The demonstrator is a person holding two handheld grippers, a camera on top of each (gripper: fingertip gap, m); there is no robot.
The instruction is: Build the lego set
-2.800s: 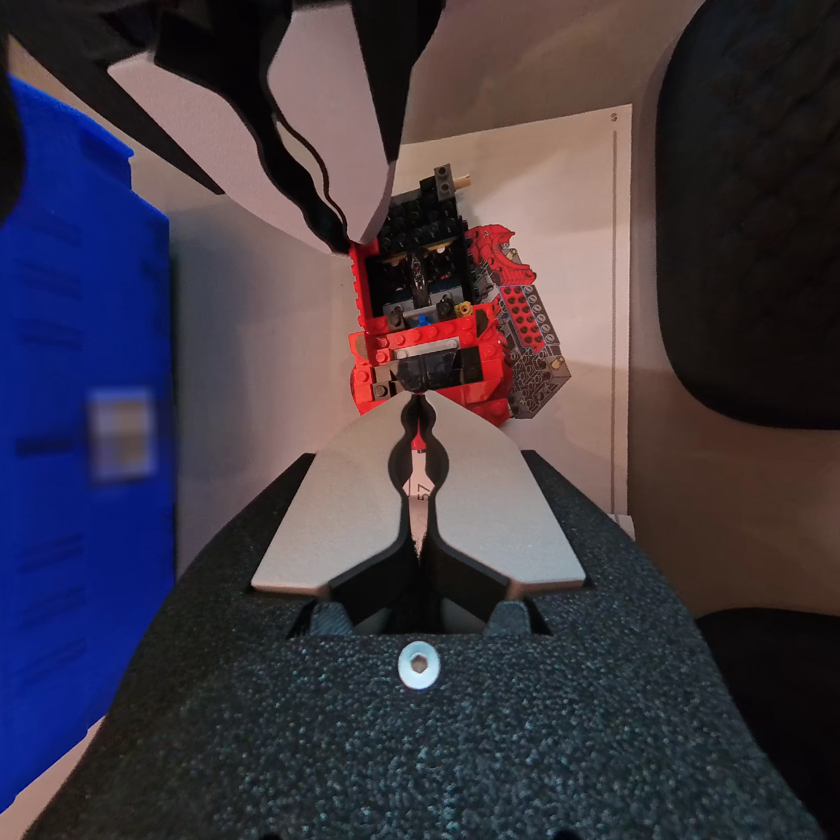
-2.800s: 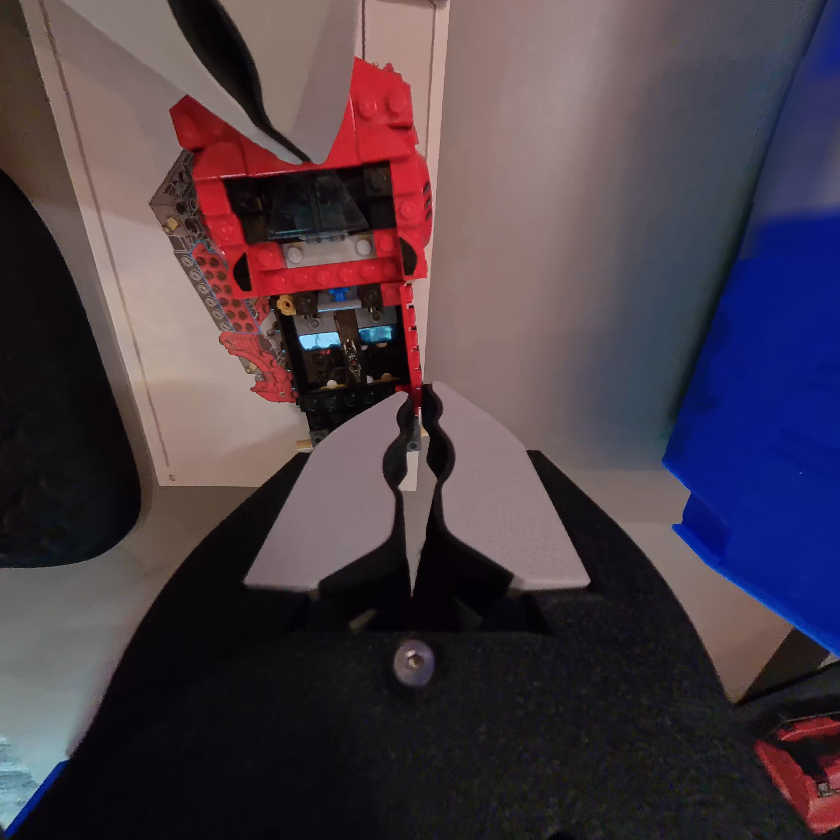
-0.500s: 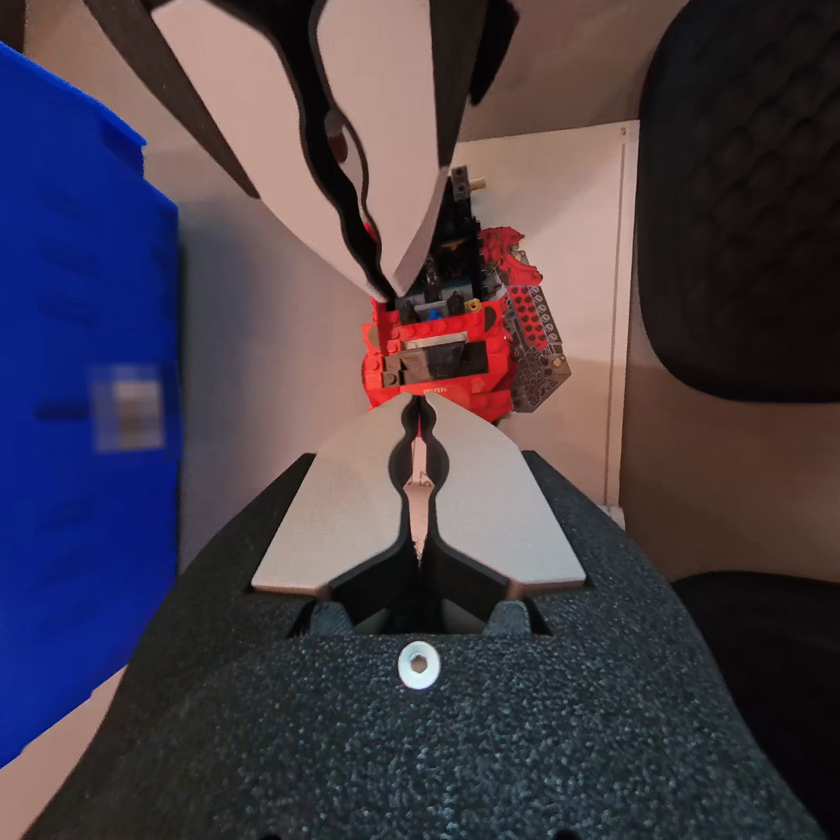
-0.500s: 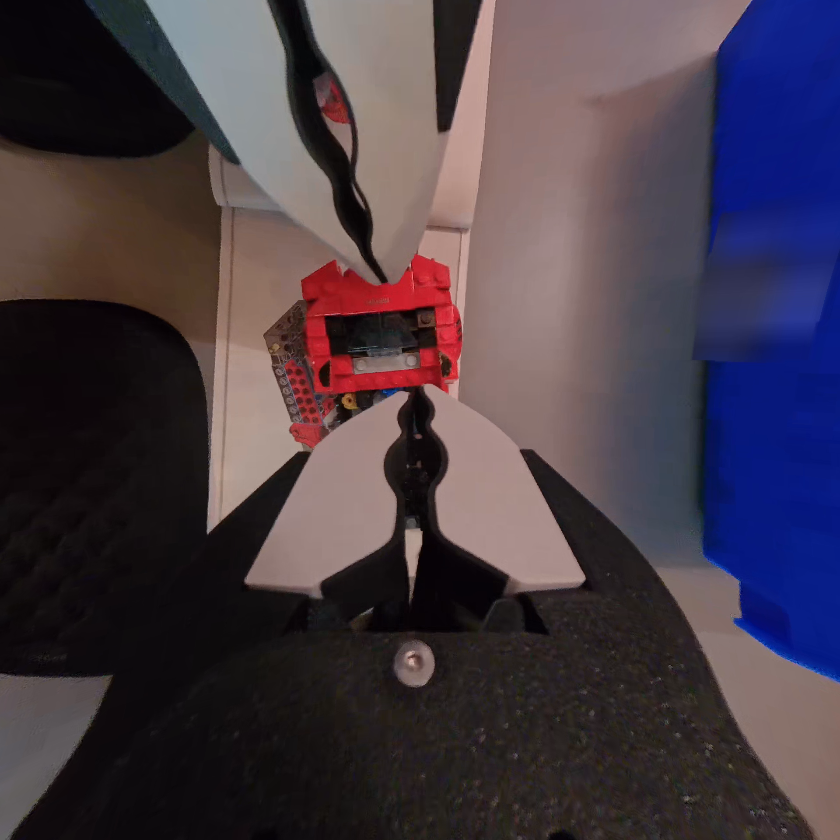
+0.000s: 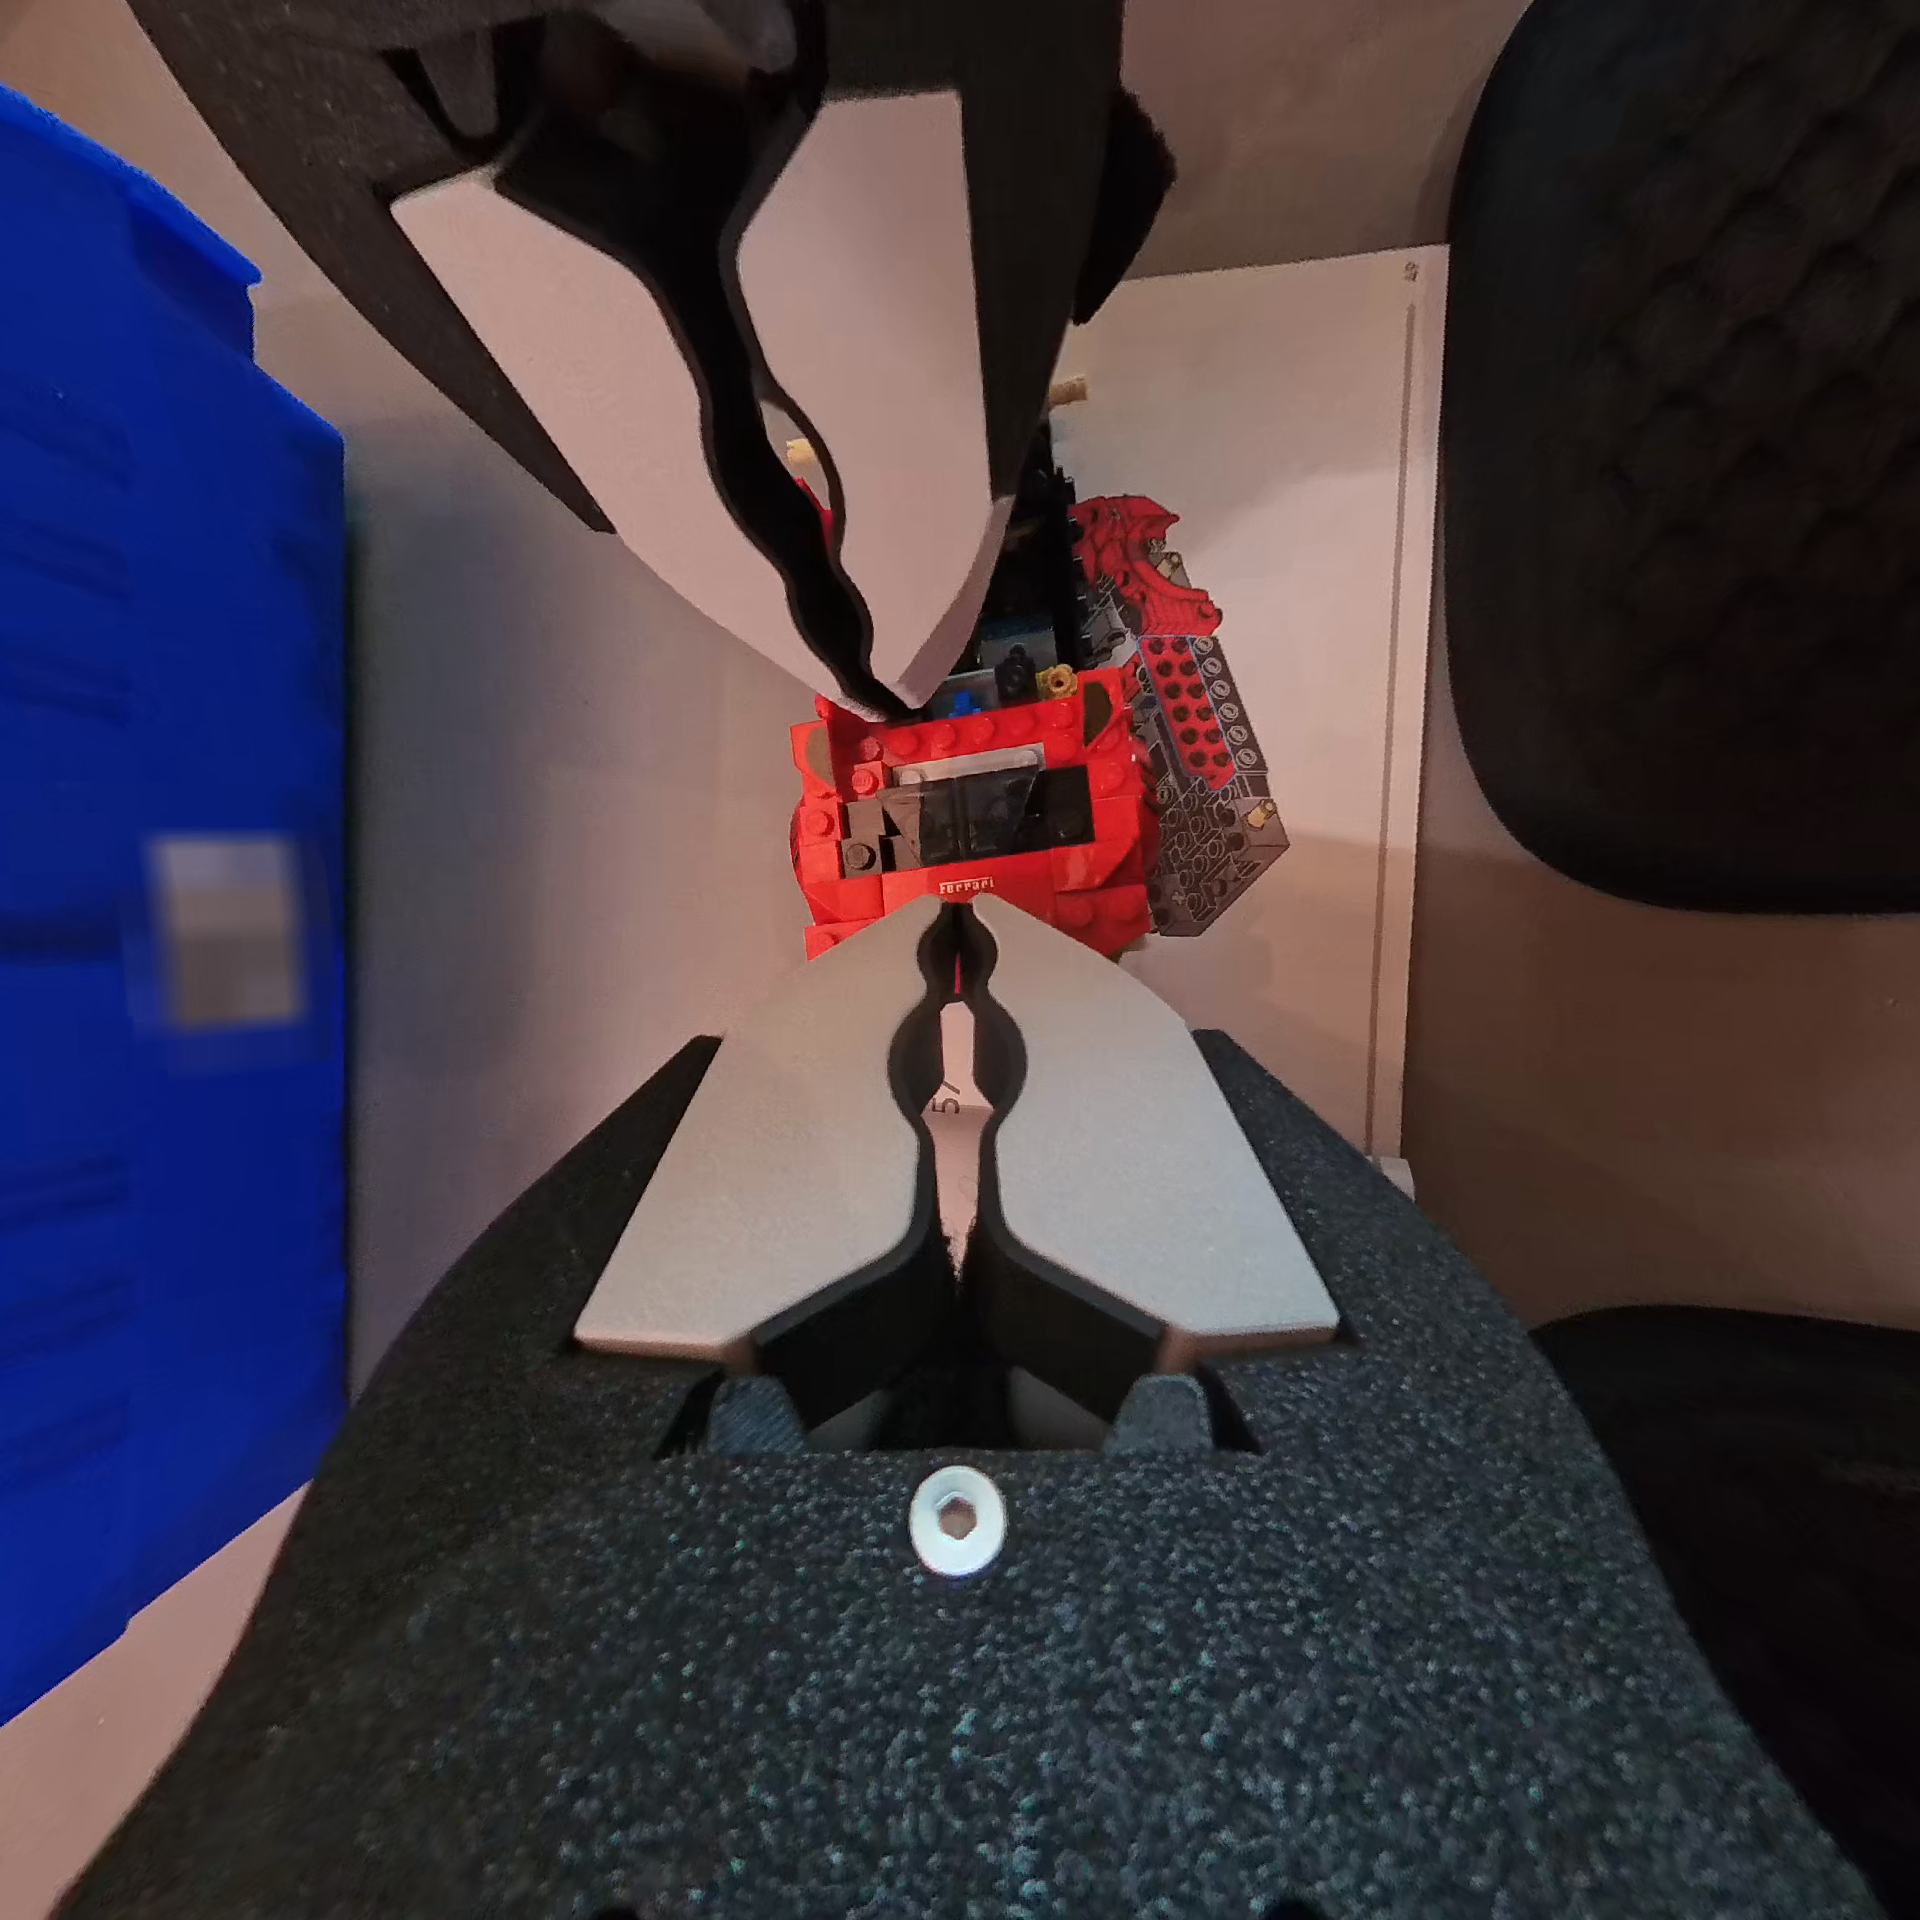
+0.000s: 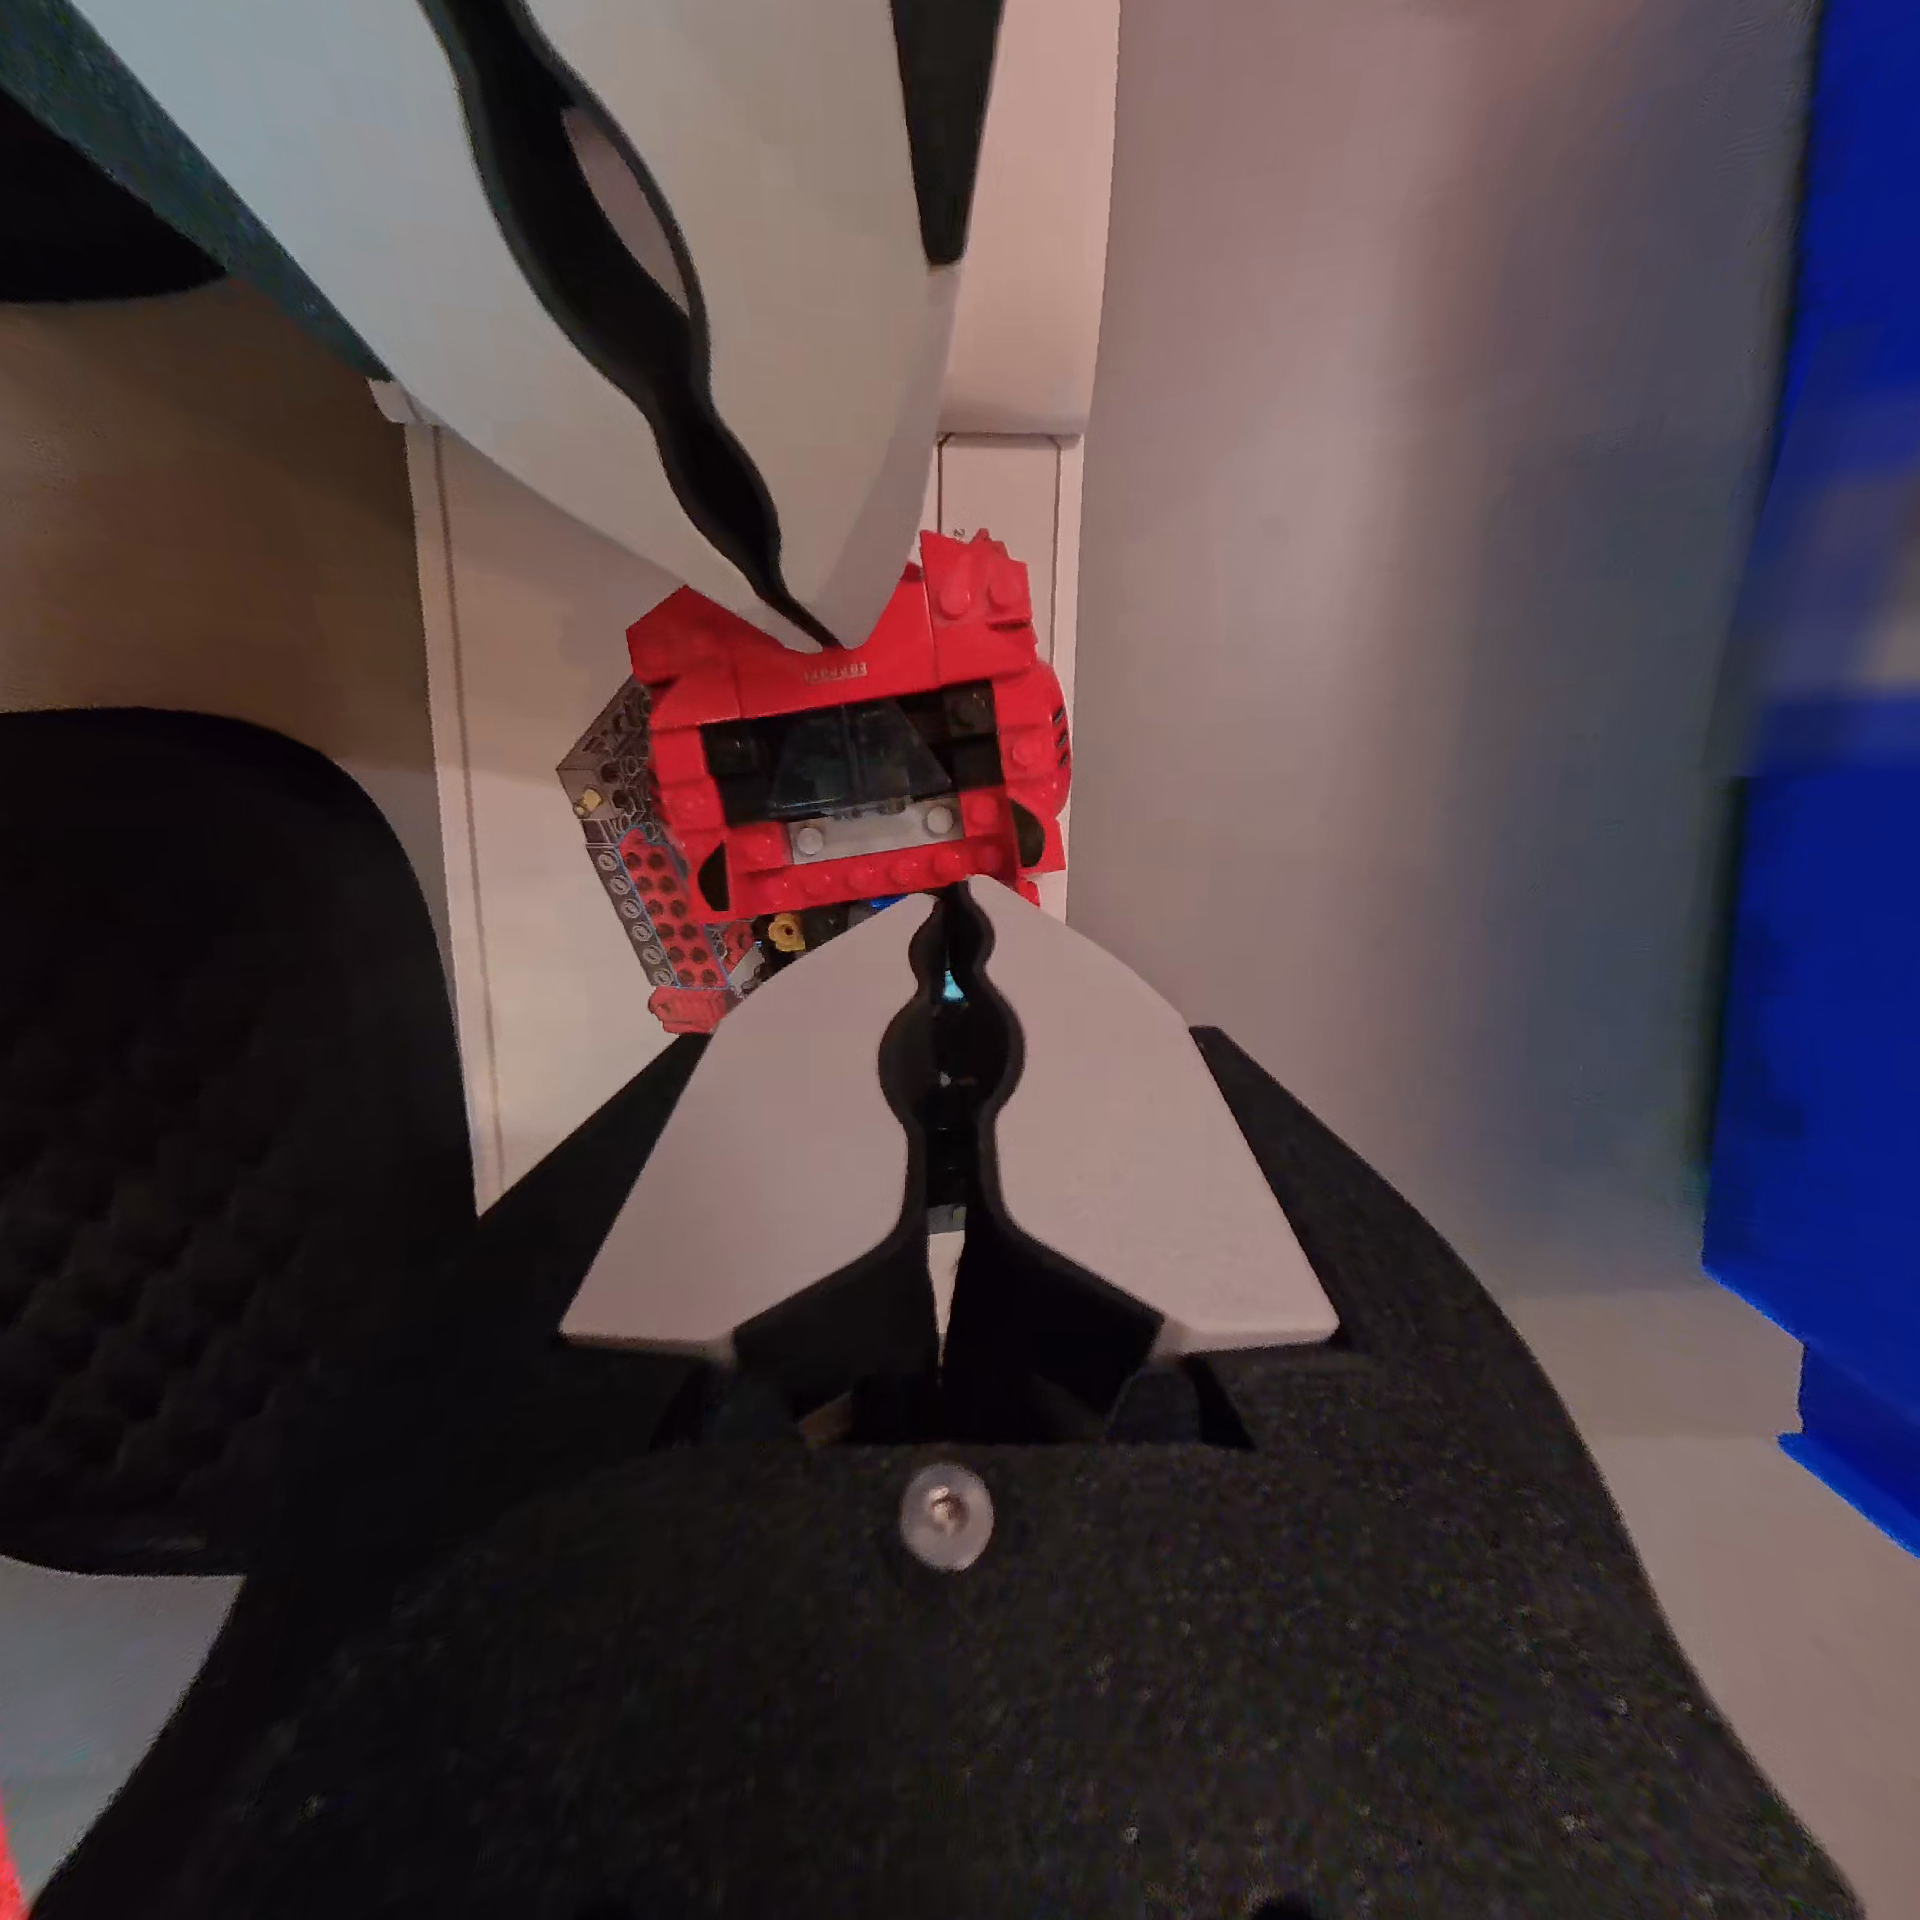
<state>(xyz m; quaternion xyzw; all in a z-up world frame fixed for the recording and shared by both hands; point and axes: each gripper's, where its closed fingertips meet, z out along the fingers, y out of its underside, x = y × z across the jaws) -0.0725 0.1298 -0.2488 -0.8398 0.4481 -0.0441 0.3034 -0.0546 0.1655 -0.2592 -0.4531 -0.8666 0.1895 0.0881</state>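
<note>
Between two closed hand-held grippers, left and right: one red lego car.

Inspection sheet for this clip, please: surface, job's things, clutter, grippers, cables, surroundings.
Surface: pale tabletop, with a white instruction sheet under the model.
Job's things: red and black lego car, partly built, between both grippers.
Clutter: nothing seen.
Grippers: left gripper shut at the car's near red edge; right gripper shut at the opposite end.
Cables: nothing seen.
Surroundings: blue bin to one side, black padded chair to the other.
</note>
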